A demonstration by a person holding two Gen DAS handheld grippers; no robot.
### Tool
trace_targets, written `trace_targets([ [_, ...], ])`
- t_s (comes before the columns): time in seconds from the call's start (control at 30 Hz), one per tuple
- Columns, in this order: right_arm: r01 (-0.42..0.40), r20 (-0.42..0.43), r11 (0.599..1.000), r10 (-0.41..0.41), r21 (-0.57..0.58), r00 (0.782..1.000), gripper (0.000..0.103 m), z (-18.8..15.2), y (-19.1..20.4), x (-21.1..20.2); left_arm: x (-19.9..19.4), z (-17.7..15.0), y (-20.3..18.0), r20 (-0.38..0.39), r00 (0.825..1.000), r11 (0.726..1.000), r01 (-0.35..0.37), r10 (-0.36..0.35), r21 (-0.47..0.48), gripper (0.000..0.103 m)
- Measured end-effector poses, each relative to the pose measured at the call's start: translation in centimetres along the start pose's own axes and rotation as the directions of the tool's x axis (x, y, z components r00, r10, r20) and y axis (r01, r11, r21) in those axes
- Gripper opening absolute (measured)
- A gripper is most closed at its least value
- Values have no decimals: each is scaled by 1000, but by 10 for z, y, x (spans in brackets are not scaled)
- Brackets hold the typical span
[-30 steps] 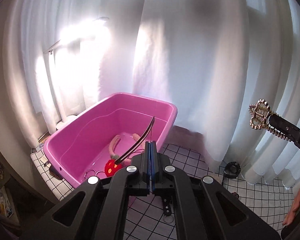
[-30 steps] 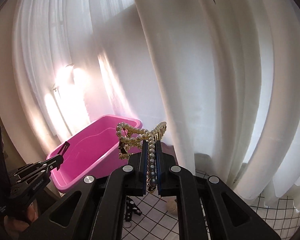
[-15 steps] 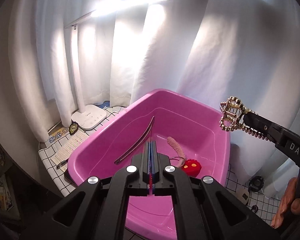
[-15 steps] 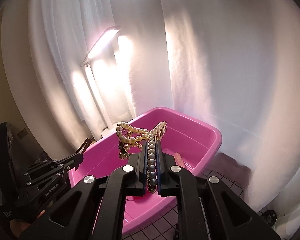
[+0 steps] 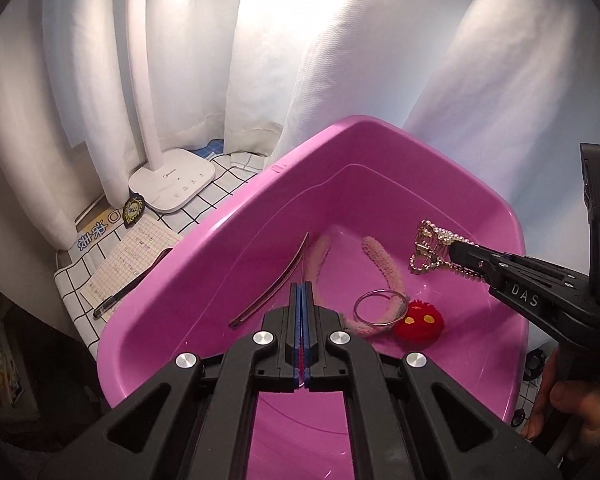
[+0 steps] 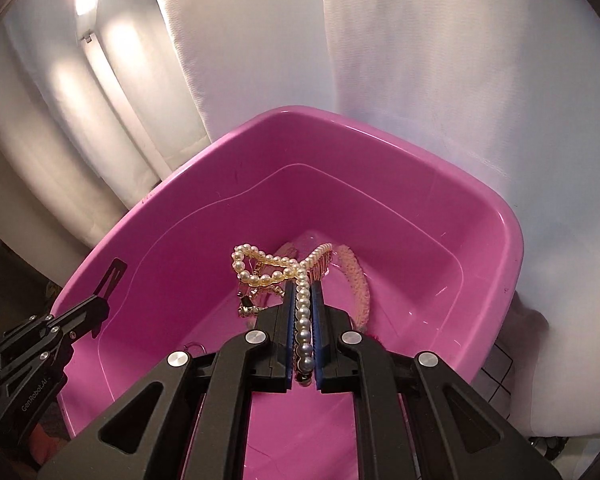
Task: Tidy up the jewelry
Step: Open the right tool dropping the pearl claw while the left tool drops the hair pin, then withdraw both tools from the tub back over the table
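We hold both grippers over the pink tub [image 5: 204,280], which serves as our landmark. The right gripper [image 6: 303,292] is clamped on a pearl clip [image 6: 268,268]: a row of pearls runs straight down the narrow gap between its blue pads, and the clip's looped pearl and gold head sticks out past the fingertips, above the tub's floor. From the left wrist view the same clip [image 5: 432,248] hangs at the tip of the right gripper [image 5: 454,252] over the tub's right side. The left gripper [image 5: 301,292] has its pads pressed together on a thin dark hairband [image 5: 272,284], whose curved strip rises from the fingertips toward the tub's left wall. On the tub's floor lie a fuzzy pink band [image 5: 380,260], a silver ring [image 5: 376,308] and a red pompom [image 5: 418,324], right of the left fingertips. Left of the tub stand a lamp base [image 5: 172,184], a notepad [image 5: 128,256] and a pen [image 5: 128,288].
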State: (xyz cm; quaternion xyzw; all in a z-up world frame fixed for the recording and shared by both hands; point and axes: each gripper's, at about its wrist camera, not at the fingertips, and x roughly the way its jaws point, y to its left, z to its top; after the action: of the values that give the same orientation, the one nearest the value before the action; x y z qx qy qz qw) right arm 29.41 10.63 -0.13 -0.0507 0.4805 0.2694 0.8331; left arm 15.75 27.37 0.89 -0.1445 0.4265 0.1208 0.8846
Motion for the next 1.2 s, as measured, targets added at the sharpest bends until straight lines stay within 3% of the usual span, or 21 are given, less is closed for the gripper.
trace_targets([
  [0.23, 30, -147, 999, -28, 11, 989, 7, 15, -2, 36, 34, 3, 8, -168, 985, 999, 23, -30, -40, 1],
  [0.5, 38, -207, 998, -29, 42, 978, 9, 18, -3, 49, 47, 0, 8, -237, 971, 999, 16, -23, -30, 2],
  [0.6, 49, -196, 998, -39, 45, 980, 21, 21, -4, 45, 48, -1, 9, -245, 969, 1000, 3, -9, -26, 11],
  [0.67, 48, -196, 998, -38, 50, 980, 24, 21, -5, 43, 46, -1, 9, -242, 970, 1000, 0, -7, -26, 34],
  [0.7, 48, -195, 998, -38, 48, 980, 25, 22, -5, 44, 44, 0, 9, -237, 972, 1000, -7, 1, -25, 40],
  [0.77, 48, -193, 998, -39, 40, 980, 28, 21, -4, 44, 40, 1, 9, -222, 975, 1000, -15, 9, -27, 61],
  [0.8, 49, -193, 998, -41, 36, 980, 28, 21, -4, 43, 39, 1, 9, -216, 976, 999, -19, 12, -29, 64],
  [1.0, 42, -192, 998, -33, 40, 981, 29, 21, -5, 46, 36, 1, 10, -218, 976, 999, -27, 21, -28, 66],
  [1.2, 31, -192, 999, -24, 34, 981, 38, 21, -2, 44, 30, -1, 12, -211, 977, 999, -29, 22, -32, 69],
])
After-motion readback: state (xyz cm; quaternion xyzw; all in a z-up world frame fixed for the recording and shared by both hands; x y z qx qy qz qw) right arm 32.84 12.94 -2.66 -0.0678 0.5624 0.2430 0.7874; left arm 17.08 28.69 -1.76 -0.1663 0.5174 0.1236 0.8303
